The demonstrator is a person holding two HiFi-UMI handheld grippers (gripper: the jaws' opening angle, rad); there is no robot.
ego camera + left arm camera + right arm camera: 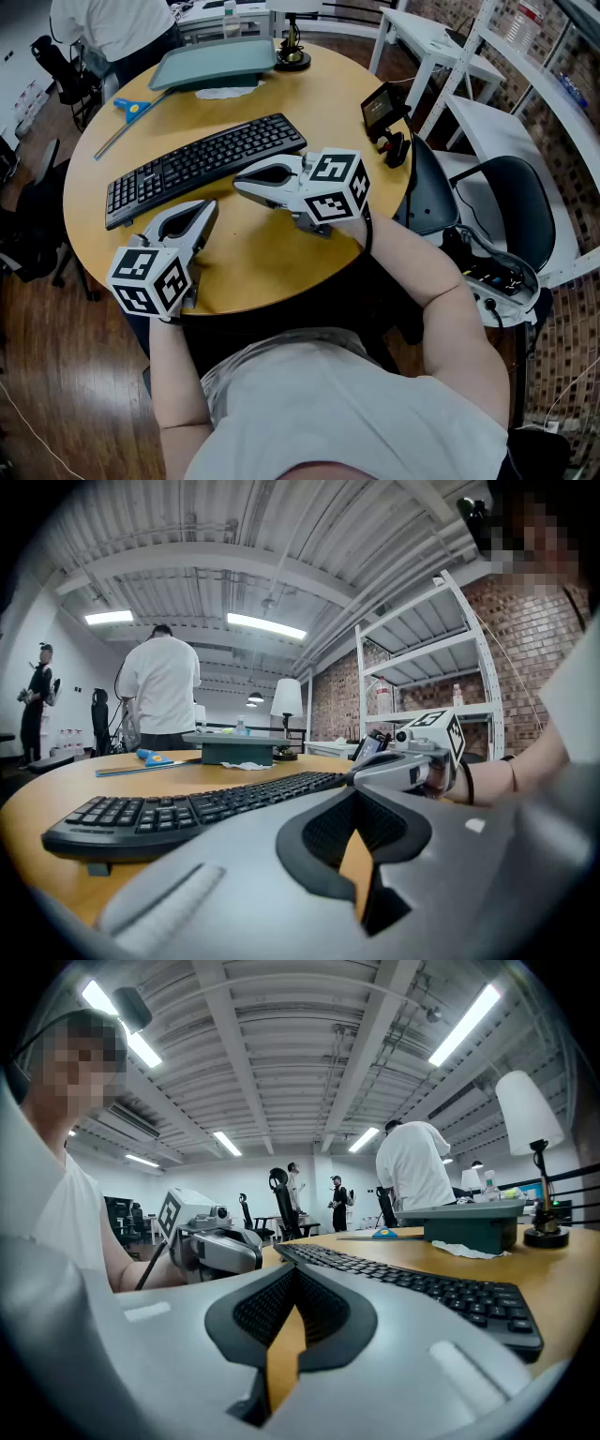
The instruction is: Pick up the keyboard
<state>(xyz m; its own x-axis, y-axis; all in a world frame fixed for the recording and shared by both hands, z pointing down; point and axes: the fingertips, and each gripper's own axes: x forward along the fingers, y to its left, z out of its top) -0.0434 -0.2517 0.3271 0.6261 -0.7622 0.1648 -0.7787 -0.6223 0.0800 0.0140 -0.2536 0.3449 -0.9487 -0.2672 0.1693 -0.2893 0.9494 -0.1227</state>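
A black keyboard [202, 167] lies slantwise across the middle of the round wooden table [262, 258]. My left gripper [208, 208] rests just below the keyboard's near edge with its tips toward it, jaws shut and empty. My right gripper [239, 185] comes in from the right, also beside the near edge, shut on nothing. In the left gripper view the keyboard [187, 813] stretches ahead of the closed jaws [364, 787], and the right gripper [412, 761] shows beyond. In the right gripper view the keyboard [412, 1283] runs to the right of the closed jaws [295, 1271], with the left gripper [216, 1246] opposite.
At the table's far side lie a green tray [216, 61] on a white tissue [225, 91], a lamp base [292, 56] and a blue-headed tool [131, 108]. A black device [384, 108] stands at the right edge. A black chair [511, 202] and a person [112, 23] are nearby.
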